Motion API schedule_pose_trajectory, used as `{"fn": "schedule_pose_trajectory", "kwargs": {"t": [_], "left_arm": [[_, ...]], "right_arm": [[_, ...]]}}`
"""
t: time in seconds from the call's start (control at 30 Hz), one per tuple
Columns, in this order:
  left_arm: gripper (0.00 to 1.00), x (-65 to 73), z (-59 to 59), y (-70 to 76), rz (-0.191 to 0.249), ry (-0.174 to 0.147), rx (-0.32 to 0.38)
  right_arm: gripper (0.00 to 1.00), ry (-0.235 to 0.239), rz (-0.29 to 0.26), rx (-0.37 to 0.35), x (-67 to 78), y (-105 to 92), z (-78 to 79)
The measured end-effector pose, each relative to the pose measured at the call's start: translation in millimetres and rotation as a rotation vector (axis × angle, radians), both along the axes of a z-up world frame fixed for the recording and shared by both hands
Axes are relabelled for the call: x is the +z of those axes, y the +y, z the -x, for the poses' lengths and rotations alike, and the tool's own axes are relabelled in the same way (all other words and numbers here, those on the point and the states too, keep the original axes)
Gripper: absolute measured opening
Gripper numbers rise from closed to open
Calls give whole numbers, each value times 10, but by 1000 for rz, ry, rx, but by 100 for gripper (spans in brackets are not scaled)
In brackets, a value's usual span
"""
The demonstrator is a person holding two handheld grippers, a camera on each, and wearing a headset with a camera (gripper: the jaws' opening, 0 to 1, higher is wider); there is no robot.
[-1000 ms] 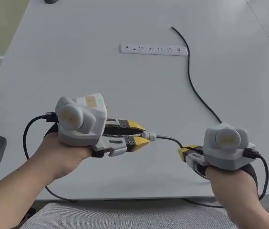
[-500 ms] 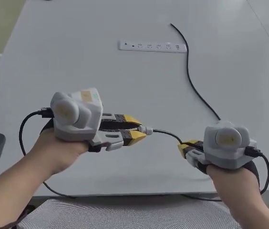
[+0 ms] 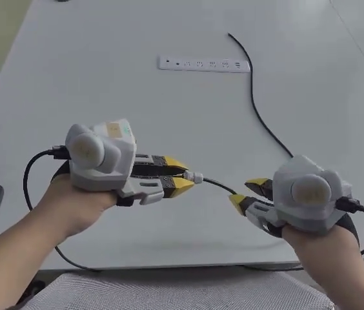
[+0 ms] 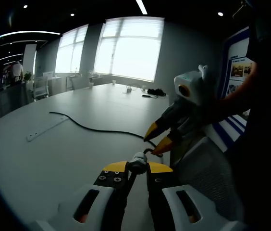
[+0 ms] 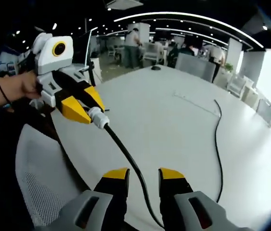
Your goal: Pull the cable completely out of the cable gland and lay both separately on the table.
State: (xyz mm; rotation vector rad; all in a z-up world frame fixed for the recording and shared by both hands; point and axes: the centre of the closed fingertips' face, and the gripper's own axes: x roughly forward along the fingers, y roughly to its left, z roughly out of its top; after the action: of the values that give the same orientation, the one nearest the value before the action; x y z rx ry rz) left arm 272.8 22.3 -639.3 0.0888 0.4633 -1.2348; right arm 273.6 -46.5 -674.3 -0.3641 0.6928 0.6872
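Small white cable gland [image 3: 193,176] clamped in the left tongs [image 3: 183,175], thin black cable [image 3: 219,186] threaded into it.

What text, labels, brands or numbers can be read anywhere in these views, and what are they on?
None can be read.
On the pale yellow sticker atop the left gripper: too blurred to read.
On the power strip: markings too small to read.
On the blue and white poster in the left gripper view: print too small to read.
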Motion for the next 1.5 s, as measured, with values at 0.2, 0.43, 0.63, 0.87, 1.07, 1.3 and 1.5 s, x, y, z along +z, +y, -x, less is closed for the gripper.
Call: {"fn": "schedule_pose_trajectory", "kwargs": {"t": [0.2,0.43,0.63,0.87,1.07,1.3,1.5], "left_arm": [[15,0,8,-8,-2,3,-3],[15,12,0,0,-3,2,-1],[15,11,9,-7,-4,1,-2],[15,8,21,-19,-3,2,-2],[15,3,29,-8,-8,1,-1],[15,32,32,-16,3,-3,5],[15,28,36,-1,8,1,10]], "right_arm": [[18,-63,43,99,156,252,-44],[16,-105,103,196,204,446,-57],[13,-119,118,226,214,501,-55],[9,-130,139,250,186,528,-35],[5,-135,138,268,168,556,-4],[1,-155,138,253,185,540,-7],[0,-136,135,232,141,462,-17]]}}
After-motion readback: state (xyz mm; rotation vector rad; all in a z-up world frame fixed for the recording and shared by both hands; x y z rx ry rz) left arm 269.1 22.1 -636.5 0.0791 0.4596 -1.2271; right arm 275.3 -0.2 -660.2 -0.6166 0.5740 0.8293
